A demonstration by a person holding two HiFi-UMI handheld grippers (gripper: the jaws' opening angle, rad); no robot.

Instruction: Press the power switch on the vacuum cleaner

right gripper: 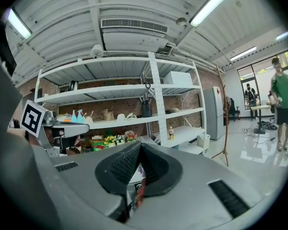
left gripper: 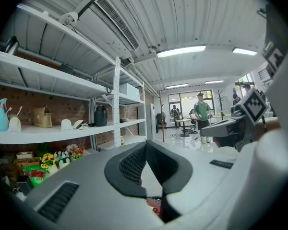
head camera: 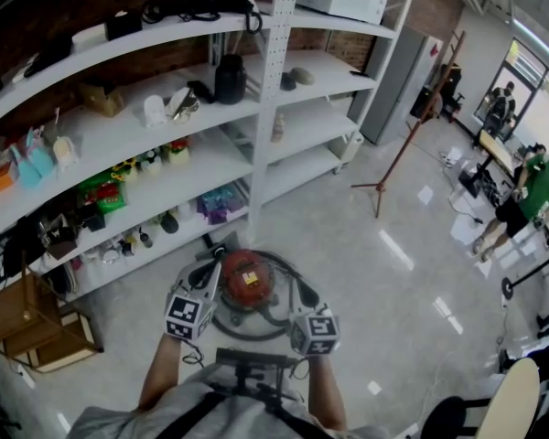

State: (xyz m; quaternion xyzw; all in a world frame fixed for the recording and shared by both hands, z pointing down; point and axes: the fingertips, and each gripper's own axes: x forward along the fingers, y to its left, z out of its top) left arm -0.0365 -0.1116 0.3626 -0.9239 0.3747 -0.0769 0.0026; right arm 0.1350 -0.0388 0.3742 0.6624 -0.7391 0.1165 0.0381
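Vacuum cleaner (head camera: 247, 282), a red canister, sits on the floor (head camera: 375, 273) at the shelving's (head camera: 273, 80) foot. Left gripper (left gripper: 146, 145) and right gripper (right gripper: 140, 147) hover over it, clenched and empty. It looks like the approach; next, one closed tip must drop squarely onto the switch.

The left gripper (left gripper: 146, 143) has its dark ribbed pads (left gripper: 129, 166) meeting at the tips with nothing between them. A sliver of something red (left gripper: 153, 205) shows in the gap below. Just to the right is the right gripper (left gripper: 212, 128), with its marker cube (left gripper: 253, 107) uppermost. White shelving (left gripper: 116, 104) lines the left side, and a black jug (left gripper: 101, 115) stands on one shelf. A person in a green shirt (left gripper: 200, 111) stands far down the room.
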